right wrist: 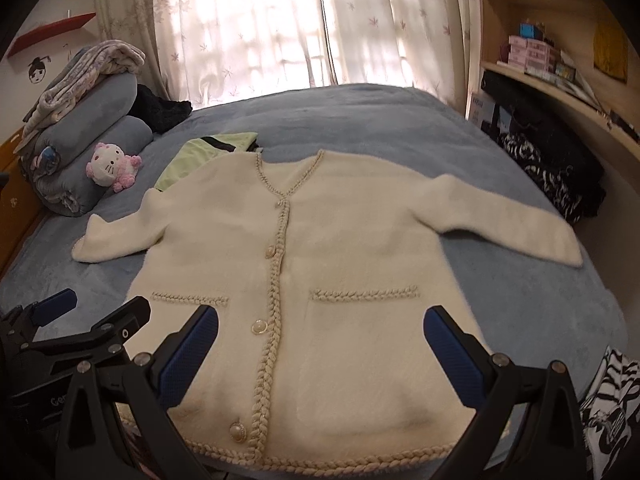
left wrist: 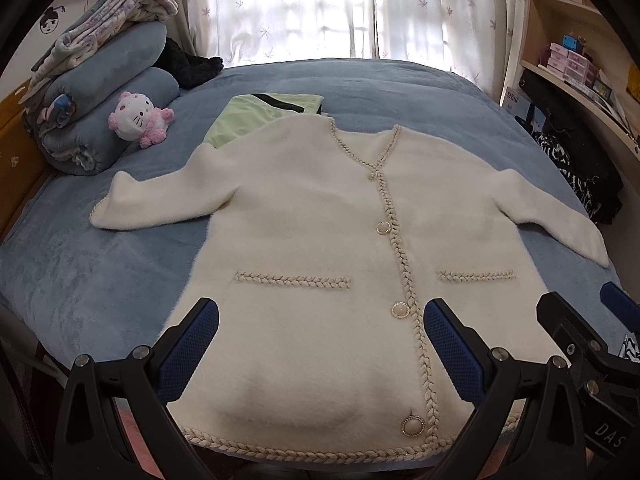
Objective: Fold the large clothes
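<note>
A cream fluffy cardigan (left wrist: pixel 320 232) with braided trim and pearl buttons lies flat and face up on the blue bed, both sleeves spread out. It also shows in the right wrist view (right wrist: pixel 320 264). My left gripper (left wrist: pixel 320 332) is open and empty, above the cardigan's hem on its left half. My right gripper (right wrist: pixel 320 336) is open and empty, above the hem on the right half. The right gripper shows at the right edge of the left wrist view (left wrist: pixel 580 308). The left gripper shows at the left edge of the right wrist view (right wrist: pixel 96 308).
A folded green garment (left wrist: pixel 260 118) lies behind the cardigan's collar. Rolled blue blankets (left wrist: pixel 100 92) and a pink plush cat (left wrist: pixel 138 118) sit at the back left. Black and patterned clothes (right wrist: pixel 552 168) hang off the bed's right side by wooden shelves (right wrist: pixel 560 60).
</note>
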